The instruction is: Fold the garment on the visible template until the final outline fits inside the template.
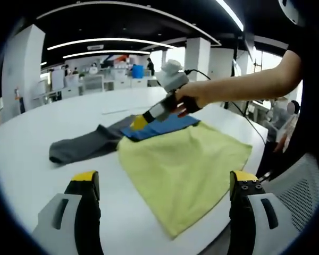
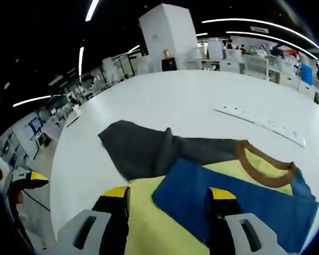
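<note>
While both views tilt with the hands, frame places hold:
Table (image 1: 53, 114): white, round; near edge cut off.
Garment (image 1: 183, 162): centre of left gripper view; yellow body, blue fold, grey sleeve at left. Template: cannot make out.
Right gripper (image 1: 139, 122): upper centre, tips hidden at the collar (image 2: 260, 169); grip unclear.
Left gripper (image 1: 162, 183): jaws spread, bottom.
Paper strip (image 2: 260, 124): print unreadable.

A round white worktop (image 1: 53, 114) carries a garment (image 1: 181, 159) spread flat, with yellow body, blue panel and grey sleeve, and a white paper strip (image 2: 260, 124) lying farther back, apart from it.
</note>
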